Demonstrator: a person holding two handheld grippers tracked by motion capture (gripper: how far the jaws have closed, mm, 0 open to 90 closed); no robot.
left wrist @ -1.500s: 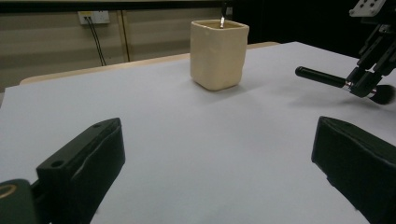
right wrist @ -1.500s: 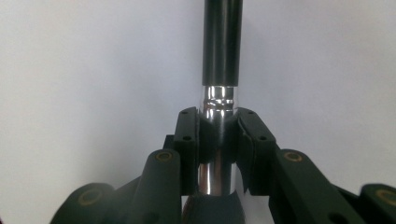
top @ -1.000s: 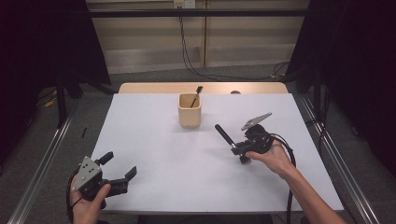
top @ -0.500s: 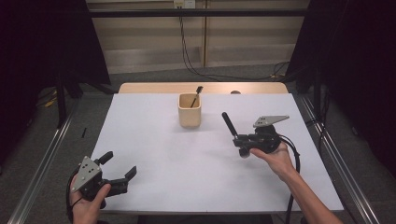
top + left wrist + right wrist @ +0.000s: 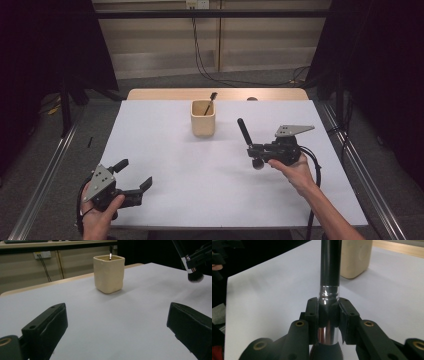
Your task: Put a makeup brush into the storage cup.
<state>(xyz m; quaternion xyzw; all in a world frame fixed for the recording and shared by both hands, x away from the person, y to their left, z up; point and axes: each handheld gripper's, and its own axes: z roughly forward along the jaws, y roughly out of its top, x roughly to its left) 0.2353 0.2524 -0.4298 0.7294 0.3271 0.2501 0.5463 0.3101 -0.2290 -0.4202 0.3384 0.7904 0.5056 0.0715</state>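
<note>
Black-handled makeup brush with silver metal ferrule (image 5: 246,138) pinched at ferrule by right gripper (image 5: 257,151), handle tilted up, bristle head down, above white table (image 5: 200,185) just right of beige square ceramic cup (image 5: 203,118). Another dark brush (image 5: 210,100) stands in cup. Left gripper (image 5: 134,176) at near left corner, jaws spread, holding nothing.

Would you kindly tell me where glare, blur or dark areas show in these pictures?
Right gripper view: glare streaks the silver ferrule of the black-handled brush, and the beige square cup behind is soft. Left gripper view: the near black jaws are blurred. High view: the white table is evenly lit, its surroundings dark.
</note>
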